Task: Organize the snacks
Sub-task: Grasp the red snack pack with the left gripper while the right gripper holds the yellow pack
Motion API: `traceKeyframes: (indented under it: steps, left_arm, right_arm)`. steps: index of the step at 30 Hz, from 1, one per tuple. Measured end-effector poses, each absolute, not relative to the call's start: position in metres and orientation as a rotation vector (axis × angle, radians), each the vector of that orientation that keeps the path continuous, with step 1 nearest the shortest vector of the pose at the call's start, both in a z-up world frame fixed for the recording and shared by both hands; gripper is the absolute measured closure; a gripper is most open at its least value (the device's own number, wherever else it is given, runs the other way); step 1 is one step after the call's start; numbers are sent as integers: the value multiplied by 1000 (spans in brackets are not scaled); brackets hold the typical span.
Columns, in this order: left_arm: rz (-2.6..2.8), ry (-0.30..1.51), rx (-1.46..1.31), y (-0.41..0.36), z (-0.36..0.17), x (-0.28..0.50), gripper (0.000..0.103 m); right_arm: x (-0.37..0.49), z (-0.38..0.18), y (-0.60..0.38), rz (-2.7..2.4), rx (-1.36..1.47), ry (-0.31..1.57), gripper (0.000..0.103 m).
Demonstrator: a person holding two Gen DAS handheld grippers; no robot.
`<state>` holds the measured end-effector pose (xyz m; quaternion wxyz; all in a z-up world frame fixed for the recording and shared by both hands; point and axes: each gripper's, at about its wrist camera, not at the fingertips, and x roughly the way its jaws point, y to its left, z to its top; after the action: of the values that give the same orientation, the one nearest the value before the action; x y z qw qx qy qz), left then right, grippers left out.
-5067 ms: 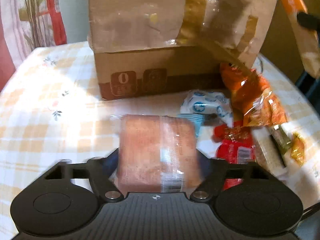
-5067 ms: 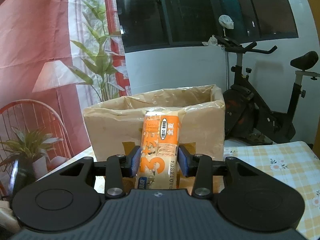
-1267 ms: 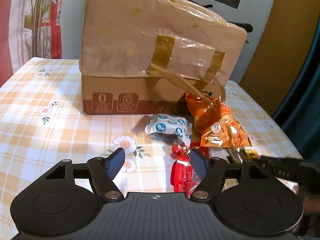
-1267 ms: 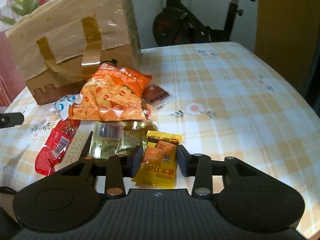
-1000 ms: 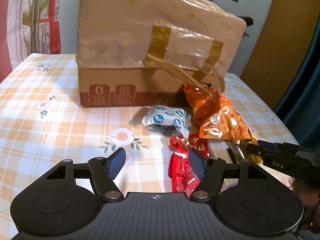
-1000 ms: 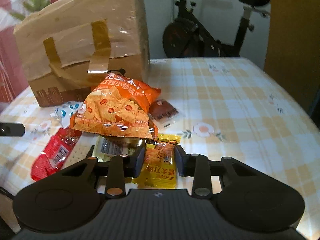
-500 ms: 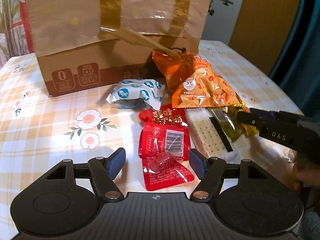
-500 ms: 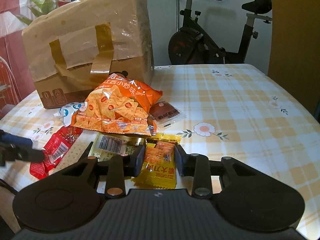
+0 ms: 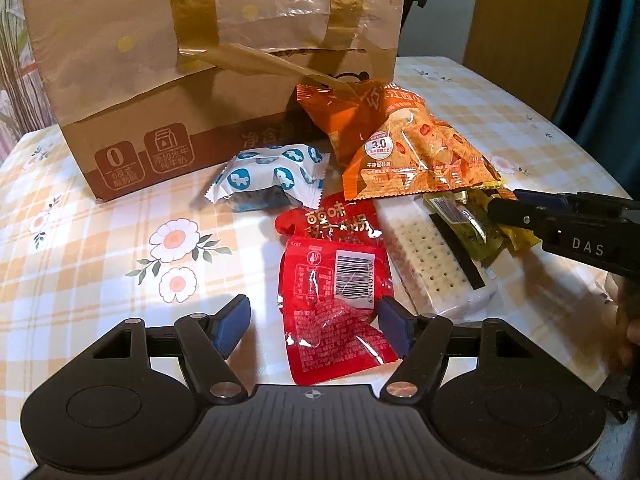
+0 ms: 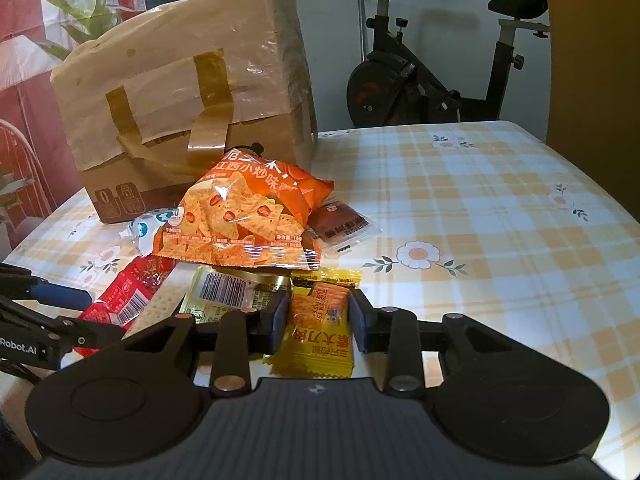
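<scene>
1. The left gripper [image 9: 314, 322] hovers low over the table [image 9: 80, 248] with its fingers [image 9: 232, 322] spread wide around the near end of a red snack packet [image 9: 334, 304], not pinching it.
2. The right gripper [image 10: 318, 320] has its fingers [image 10: 276, 320] drawn narrow onto a yellow snack packet [image 10: 318, 336], one pad against each side.
3. The yellow packet lies at the near edge of the snack pile, just beside a gold-wrapped packet [image 10: 232, 292] and in front of an orange chip bag [image 10: 244, 220].
4. A white cracker pack [image 9: 432, 264] lies beside the red packet, partly under the chip bag.
5. A blue-and-white wrapped snack [image 9: 268, 178] rests close to the front of the taped cardboard box [image 9: 200, 60] behind the pile.
6. A small brown packet [image 10: 344, 224] lies right of the chip bag.
</scene>
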<state>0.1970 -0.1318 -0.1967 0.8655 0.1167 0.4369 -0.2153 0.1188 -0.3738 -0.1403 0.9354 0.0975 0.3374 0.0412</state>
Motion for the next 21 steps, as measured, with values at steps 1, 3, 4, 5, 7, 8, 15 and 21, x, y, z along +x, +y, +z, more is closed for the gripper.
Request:
traceKeyframes:
  steps: [1,3,4,5,7,8,15,21]
  left_arm:
    - [-451,914,244,-132,-197,197,30]
    - [-451,911,246,-132,-197,197,31]
    - [-453,908,247,-132,-197,197,34]
    - [-459,902,245,-131,-197,197,46]
    - [-470,899,242,-130,-195,198,50]
    - [-472,898,238,-129,-195,198,50]
    - [-468,888,208,-124,-192,198,53]
    - [-444,859,190,-119,-186,198,53]
  right_arm:
    - [119,-140,-374,84,199,690,68]
    - [119,-140,-374,84,198,690,68]
    - [119,-140,-374,84,198,690,68]
    - [119,-140,-374,84,199,690,68]
    - [119,-140,-374,83,197,690,68]
    - [119,-140,-374,83,197,690,68]
    - [119,-140,-374,83,197,690,68]
    - [119,-141,-373,82,195,691,68]
